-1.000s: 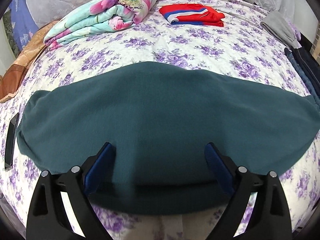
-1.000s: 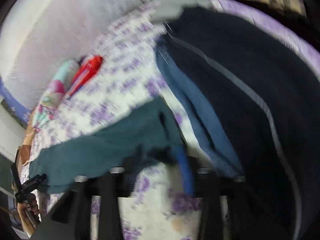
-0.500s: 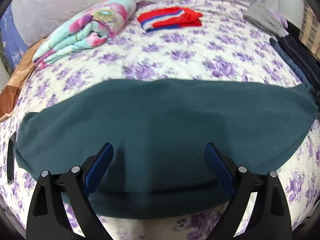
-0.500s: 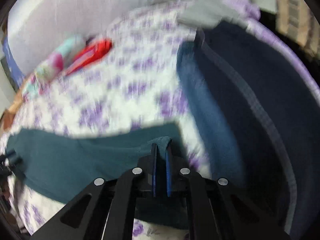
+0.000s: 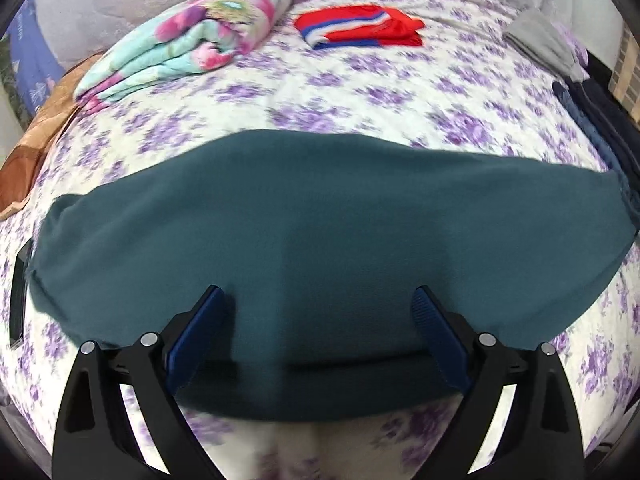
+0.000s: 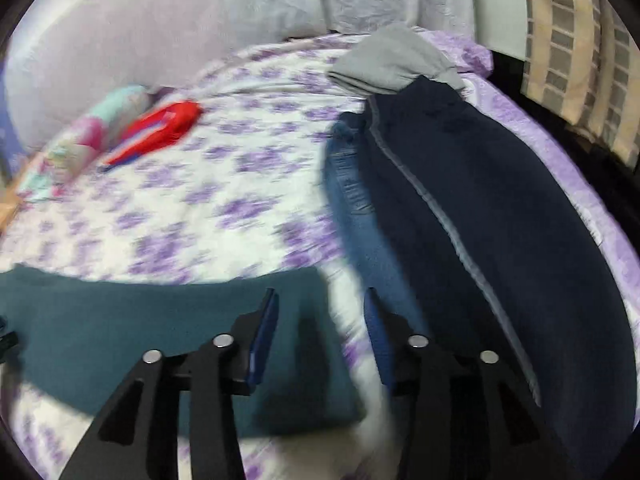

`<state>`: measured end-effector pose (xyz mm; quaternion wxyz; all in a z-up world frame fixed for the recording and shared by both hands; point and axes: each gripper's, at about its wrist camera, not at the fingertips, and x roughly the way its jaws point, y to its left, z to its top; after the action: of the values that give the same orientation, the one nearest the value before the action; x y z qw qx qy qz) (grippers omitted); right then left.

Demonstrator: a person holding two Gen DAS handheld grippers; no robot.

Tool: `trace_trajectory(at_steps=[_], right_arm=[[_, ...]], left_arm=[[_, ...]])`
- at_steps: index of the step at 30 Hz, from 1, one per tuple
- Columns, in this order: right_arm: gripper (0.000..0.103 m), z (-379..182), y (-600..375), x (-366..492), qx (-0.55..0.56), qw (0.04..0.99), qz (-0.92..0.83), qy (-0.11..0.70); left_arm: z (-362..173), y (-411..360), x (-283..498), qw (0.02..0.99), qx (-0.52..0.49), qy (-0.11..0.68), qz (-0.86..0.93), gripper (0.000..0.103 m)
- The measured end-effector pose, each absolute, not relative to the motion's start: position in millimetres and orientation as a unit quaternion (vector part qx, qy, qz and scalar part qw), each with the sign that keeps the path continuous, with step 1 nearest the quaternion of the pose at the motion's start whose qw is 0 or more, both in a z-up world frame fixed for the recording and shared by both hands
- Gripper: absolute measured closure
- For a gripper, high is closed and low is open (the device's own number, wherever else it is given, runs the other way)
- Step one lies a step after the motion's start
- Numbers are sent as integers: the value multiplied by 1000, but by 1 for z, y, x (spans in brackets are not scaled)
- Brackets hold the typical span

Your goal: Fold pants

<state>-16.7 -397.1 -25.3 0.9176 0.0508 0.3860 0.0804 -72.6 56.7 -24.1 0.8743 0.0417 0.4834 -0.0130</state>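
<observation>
The dark teal pants [image 5: 320, 232] lie flat in a long band across the flowered bed sheet [image 5: 360, 96]. My left gripper [image 5: 318, 308] is open and hovers over the near middle of the pants, holding nothing. In the right wrist view the right end of the teal pants [image 6: 168, 332] lies below my right gripper [image 6: 320, 308], which is open over that end's edge and empty. The view is blurred.
A folded floral blanket [image 5: 192, 44] and a folded red, white and blue garment [image 5: 360, 26] lie at the far side. Grey cloth [image 6: 392, 60], blue jeans [image 6: 352, 200] and a dark navy garment [image 6: 500, 220] lie along the right edge. A black object [image 5: 18, 292] lies at the left.
My right gripper was shut on the right end of the teal pants; it has opened and let go, and the end lies on the bed. The left gripper stayed open, shifting slightly.
</observation>
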Motion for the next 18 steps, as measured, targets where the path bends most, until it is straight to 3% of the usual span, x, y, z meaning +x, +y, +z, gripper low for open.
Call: trace_trajectory(at_steps=[4, 8, 10, 11, 18], right_arm=[[55, -57, -381, -27, 26, 900, 97, 424], [51, -25, -369, -28, 50, 899, 110, 422], [43, -9, -350, -28, 43, 906, 143, 396], [39, 1, -334, -26, 37, 909, 164, 382], [38, -1, -169, -39, -37, 821, 398, 407]], left_arm=[[-18, 80, -77, 876, 30, 482, 15, 11], [-6, 107, -82, 883, 19, 466, 52, 11], [1, 118, -84, 890, 16, 451, 63, 10], [4, 123, -85, 893, 20, 444, 74, 9], [1, 159, -99, 888, 8, 445, 113, 9]])
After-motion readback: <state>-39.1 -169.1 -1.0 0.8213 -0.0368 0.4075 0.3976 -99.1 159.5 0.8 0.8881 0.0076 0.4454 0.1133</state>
